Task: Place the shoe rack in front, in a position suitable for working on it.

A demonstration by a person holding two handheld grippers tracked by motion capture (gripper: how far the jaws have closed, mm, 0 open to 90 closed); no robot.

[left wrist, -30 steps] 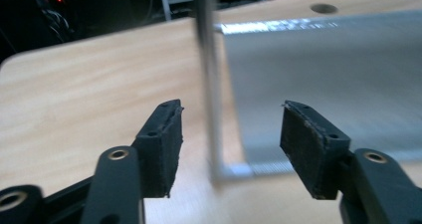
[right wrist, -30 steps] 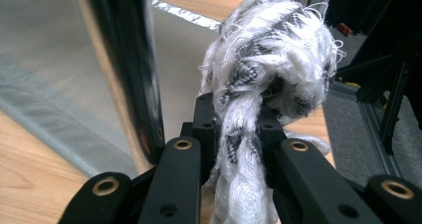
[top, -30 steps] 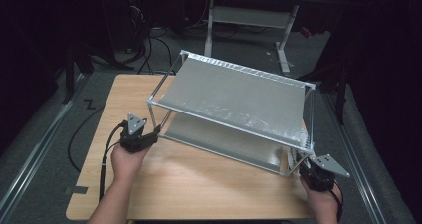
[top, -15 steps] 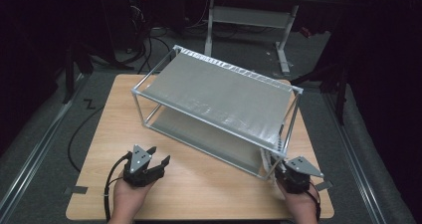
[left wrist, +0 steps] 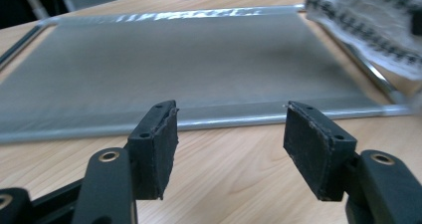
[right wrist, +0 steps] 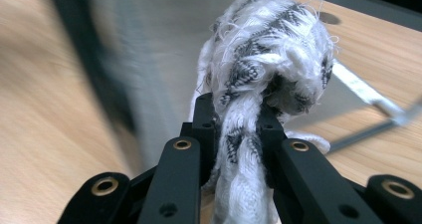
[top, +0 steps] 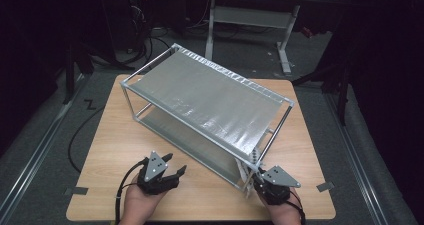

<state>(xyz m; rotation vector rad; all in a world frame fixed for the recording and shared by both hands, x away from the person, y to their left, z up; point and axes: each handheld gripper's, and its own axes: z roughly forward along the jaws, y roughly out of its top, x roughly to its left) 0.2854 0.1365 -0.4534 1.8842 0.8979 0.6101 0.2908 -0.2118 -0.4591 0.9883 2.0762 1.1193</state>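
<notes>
A: Main thing? White cloth with black woven pattern, bunched and frayed [right wrist: 263, 69], pinched between the right gripper [right wrist: 238, 117] fingers [right wrist: 205, 115]. Clenched tight on it, cloth bulges just past the fingertips and hangs down between them.

B: High view too?

A: Yes, right gripper [top: 272, 185] sits at the near right corner of the silver metal two-tier rack with grey mesh shelves [top: 210, 92]. The cloth [top: 248, 172] shows as a pale strip right at those fingers, touching the rack's corner post. Can't tell if it's tied to the post or just against it.

B: Left one?

A: Left gripper [left wrist: 231, 137] released, fingers [left wrist: 158, 147] spread wide, nothing between them. Beyond the fingertips lies the rack's lower shelf edge, near but apart. The cloth shows blurred past the right-hand finger, up in the corner of the left gripper view.

B: Where's it on the counter?

A: Left gripper [top: 162, 171] hovers over the light wooden counter [top: 107, 150], near edge, left of the rack, fingers pointing towards the rack's long side. Person's hand under each gripper at the bottom of the high view.

B: Rack pose?

A: Stands upright, turned diagonally on the counter, far end away from both sets of fingers. Black cable [top: 122, 185] trails from the left gripper.
</notes>
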